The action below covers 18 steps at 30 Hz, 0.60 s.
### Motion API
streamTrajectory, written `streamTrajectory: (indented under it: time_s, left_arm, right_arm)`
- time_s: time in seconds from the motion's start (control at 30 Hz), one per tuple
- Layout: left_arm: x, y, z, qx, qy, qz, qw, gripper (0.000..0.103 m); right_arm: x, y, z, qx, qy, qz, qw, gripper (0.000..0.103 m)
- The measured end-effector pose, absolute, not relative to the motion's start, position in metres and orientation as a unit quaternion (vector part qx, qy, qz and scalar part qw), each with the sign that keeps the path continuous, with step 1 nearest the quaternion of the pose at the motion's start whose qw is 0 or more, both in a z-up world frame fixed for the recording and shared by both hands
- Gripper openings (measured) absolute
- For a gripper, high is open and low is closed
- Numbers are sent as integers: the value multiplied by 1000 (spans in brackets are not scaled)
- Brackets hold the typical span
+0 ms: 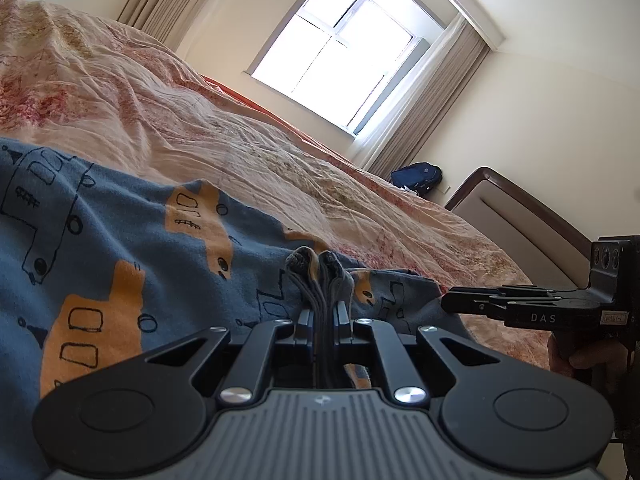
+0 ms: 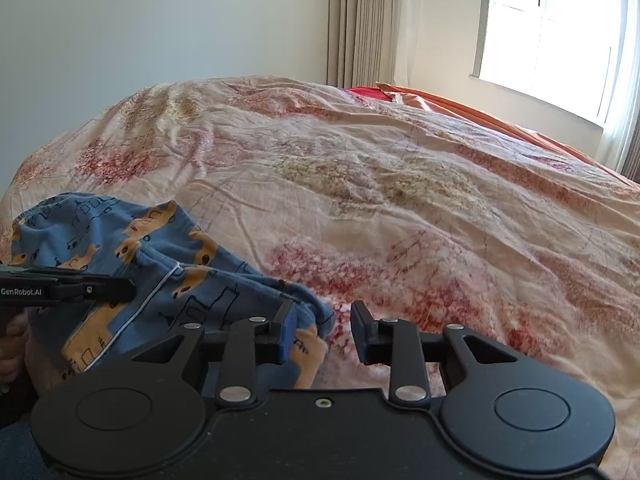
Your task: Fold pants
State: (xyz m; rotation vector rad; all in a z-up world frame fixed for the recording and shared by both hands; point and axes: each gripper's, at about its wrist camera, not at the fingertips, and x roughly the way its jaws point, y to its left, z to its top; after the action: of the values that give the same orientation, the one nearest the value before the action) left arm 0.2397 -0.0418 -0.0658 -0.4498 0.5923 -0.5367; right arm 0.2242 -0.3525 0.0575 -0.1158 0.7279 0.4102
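Observation:
The pants (image 1: pixel 120 248) are blue with orange and outlined vehicle prints and lie on the bed's quilt (image 1: pixel 160 112). My left gripper (image 1: pixel 322 316) is shut on a bunched edge of the pants, which sticks up between the fingers. In the right wrist view the pants (image 2: pixel 160 264) lie at lower left, the waistband at the far end. My right gripper (image 2: pixel 324 330) is open, with a corner of the pants lying just inside its left finger (image 2: pixel 286 332). The right gripper (image 1: pixel 520 306) shows side-on at the left wrist view's right edge. The left gripper (image 2: pixel 80 288) shows at the right wrist view's left edge.
The quilt (image 2: pixel 400 184) is wrinkled, pink and beige, and covers the whole bed. A window (image 1: pixel 340 52) with curtains is beyond it. A headboard (image 1: pixel 520 216) and a dark blue bag (image 1: pixel 418 176) are at the far right. An orange sheet edge (image 2: pixel 480 116) runs along the far side.

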Motion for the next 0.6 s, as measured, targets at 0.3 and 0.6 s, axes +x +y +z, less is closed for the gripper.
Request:
streamTrajectory:
  time_s: [0.3, 0.6]
  left_arm:
    - [237, -41, -64, -221, 281, -266, 895, 8]
    - [238, -42, -66, -218, 287, -261, 896, 8]
  right_arm:
    - [180, -354, 36, -21, 383, 210, 900, 5]
    - [187, -360, 56, -14, 344, 202, 917, 24]
